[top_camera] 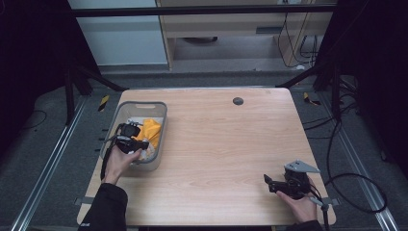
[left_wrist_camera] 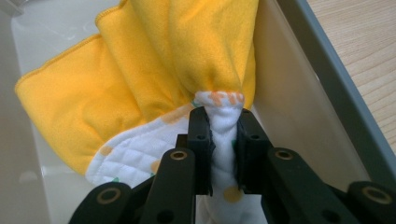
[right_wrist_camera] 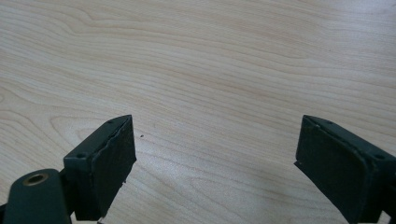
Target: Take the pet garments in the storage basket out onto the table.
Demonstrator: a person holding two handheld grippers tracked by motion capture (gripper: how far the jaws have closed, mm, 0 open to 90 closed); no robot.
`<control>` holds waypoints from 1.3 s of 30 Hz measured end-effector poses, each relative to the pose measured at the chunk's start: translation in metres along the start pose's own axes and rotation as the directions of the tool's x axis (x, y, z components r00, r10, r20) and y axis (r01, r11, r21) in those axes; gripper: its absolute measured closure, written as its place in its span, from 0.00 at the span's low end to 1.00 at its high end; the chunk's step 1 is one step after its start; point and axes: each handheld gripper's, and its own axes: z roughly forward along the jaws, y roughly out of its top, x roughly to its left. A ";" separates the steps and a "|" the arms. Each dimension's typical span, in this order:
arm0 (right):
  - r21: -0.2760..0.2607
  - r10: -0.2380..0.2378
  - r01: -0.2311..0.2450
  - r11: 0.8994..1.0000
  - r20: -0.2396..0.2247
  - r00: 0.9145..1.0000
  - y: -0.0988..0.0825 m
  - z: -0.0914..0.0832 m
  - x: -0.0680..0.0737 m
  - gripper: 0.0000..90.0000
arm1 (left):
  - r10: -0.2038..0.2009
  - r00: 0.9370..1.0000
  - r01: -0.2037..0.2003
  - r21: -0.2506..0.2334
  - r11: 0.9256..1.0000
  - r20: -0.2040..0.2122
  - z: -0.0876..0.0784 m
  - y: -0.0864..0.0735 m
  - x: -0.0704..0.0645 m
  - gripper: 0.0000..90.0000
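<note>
Pale wood worktop stood on a grey floor, with dark frame legs and loose cables around it and a light cabinet behind. From the high view, one grey plastic bin sat at the worktop's left edge, holding one yellow cloth and some white fabric. One small dark round spot lay near the far edge. Two hands came in from below, each holding one set of tongs: the left tongs reached down into the bin, and the right tongs rested low over the bare wood near the right corner, well apart from the bin.

From the left gripper view, the left tongs were pressed together, pinching a bunched fold of one white quilted cloth with orange dots. The yellow cloth lay draped just above and behind that fold, against the bin's pale inner wall.

From the right gripper view, the right tongs stood spread wide over bare wood grain, with nothing between them.
</note>
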 end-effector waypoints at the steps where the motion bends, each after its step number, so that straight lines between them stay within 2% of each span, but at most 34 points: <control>1: 0.000 0.001 -0.001 1.000 0.000 1.000 0.000 0.000 0.000 0.13 | 0.000 1.000 0.000 0.000 1.000 -0.003 -0.001 0.000 0.000 0.88; 5: 0.000 0.000 0.000 1.000 -0.001 1.000 0.000 0.000 0.000 0.13 | 0.001 1.000 -0.001 -0.008 1.000 -0.017 -0.005 0.001 0.000 0.90; 19: 0.002 0.000 0.000 1.000 0.000 1.000 0.000 0.000 0.000 0.13 | -0.002 1.000 0.001 -0.052 0.999 -0.022 -0.031 0.003 0.004 0.91; 27: -0.001 -0.009 0.009 1.000 0.005 1.000 0.000 0.000 0.000 0.13 | -0.006 1.000 0.004 -0.096 0.995 -0.022 -0.048 0.007 0.006 0.91; 39: 0.000 -0.003 0.003 1.000 0.002 1.000 0.000 0.000 0.001 0.13 | 0.000 1.000 -0.004 -0.129 0.992 -0.029 -0.066 0.008 0.007 0.91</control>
